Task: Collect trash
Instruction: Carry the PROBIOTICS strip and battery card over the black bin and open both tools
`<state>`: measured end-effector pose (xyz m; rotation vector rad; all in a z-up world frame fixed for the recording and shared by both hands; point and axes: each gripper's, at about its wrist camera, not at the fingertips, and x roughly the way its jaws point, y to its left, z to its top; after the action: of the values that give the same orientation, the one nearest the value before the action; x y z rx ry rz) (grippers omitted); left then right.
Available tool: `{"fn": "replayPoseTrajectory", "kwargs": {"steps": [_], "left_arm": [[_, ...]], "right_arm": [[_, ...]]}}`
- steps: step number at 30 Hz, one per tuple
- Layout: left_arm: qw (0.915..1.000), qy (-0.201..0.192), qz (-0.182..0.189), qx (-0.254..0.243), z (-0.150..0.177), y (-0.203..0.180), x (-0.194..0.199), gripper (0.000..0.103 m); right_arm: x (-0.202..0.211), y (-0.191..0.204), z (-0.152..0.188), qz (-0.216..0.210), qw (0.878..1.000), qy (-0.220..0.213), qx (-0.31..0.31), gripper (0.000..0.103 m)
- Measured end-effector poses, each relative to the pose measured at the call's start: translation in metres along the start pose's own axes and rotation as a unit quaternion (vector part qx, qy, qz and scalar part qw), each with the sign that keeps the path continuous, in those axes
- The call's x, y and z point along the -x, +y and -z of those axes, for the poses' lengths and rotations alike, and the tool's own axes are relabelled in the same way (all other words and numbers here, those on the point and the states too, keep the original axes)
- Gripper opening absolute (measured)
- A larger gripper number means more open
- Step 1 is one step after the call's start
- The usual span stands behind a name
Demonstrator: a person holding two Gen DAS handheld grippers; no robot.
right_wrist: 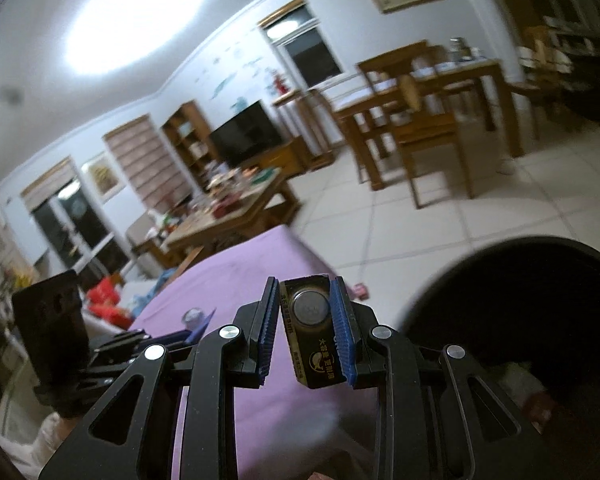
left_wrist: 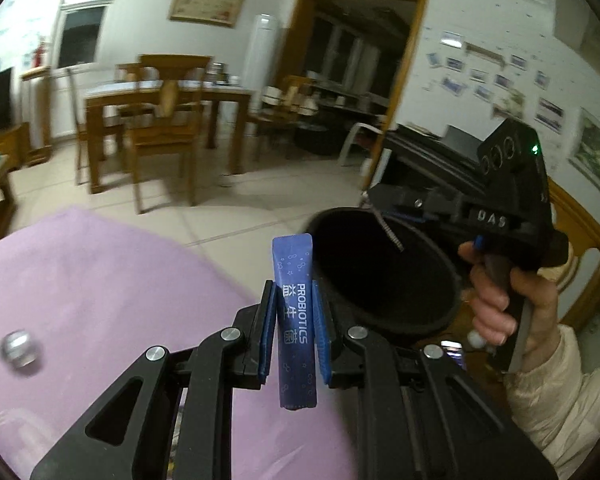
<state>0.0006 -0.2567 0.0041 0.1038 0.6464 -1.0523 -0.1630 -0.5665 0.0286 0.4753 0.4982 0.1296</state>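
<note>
My left gripper (left_wrist: 293,292) is shut on a blue probiotics sachet (left_wrist: 294,320) that stands upright between its blue pads. Just to its right is the open mouth of a black bin (left_wrist: 380,276). My right gripper (right_wrist: 306,286) is shut on a dark, gold-printed blister card with a button battery (right_wrist: 310,332). The bin (right_wrist: 520,320) lies close on its right. In the left wrist view a hand (left_wrist: 500,300) holds the right gripper over the bin's far rim. In the right wrist view the left gripper (right_wrist: 180,336) sits low at the left with the sachet's tip (right_wrist: 202,324) showing.
Both grippers are above a purple cloth-covered surface (left_wrist: 100,280) that carries a small crumpled silver ball (left_wrist: 20,350). Tiled floor (left_wrist: 220,208) lies beyond it, with a wooden dining table and chairs (left_wrist: 160,120). A cluttered coffee table (right_wrist: 236,204) stands at the far left.
</note>
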Motion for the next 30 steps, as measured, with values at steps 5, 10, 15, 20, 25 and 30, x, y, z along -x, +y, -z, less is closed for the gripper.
{"fn": "replayPoseTrajectory", "kwargs": {"steps": [5,10,15,20,25,30], "left_arm": [[0.9985,0.02,0.041,-0.031,-0.01,-0.043,-0.051,0.018],[0.9962,0.036,0.063,-0.048,-0.011,-0.068,-0.079,0.018],[0.9943,0.053,0.074,-0.055,-0.012,-0.082,-0.102,0.018],[0.9929,0.07,0.076,-0.06,-0.01,-0.087,-0.121,0.018],[0.9924,0.076,0.073,-0.063,-0.012,-0.093,-0.129,0.021],[0.9917,0.087,0.067,-0.067,-0.013,-0.096,-0.132,0.049]], "right_arm": [[0.042,-0.054,0.008,0.029,0.998,-0.023,-0.04,0.027],[0.071,-0.094,0.022,0.051,0.996,-0.036,-0.07,0.027],[0.085,-0.123,0.034,0.063,0.993,-0.041,-0.093,0.027],[0.093,-0.141,0.045,0.072,0.99,-0.043,-0.111,0.027],[0.089,-0.149,0.047,0.078,0.989,-0.042,-0.121,0.027],[0.079,-0.145,0.043,0.086,0.988,-0.037,-0.125,0.035]]}}
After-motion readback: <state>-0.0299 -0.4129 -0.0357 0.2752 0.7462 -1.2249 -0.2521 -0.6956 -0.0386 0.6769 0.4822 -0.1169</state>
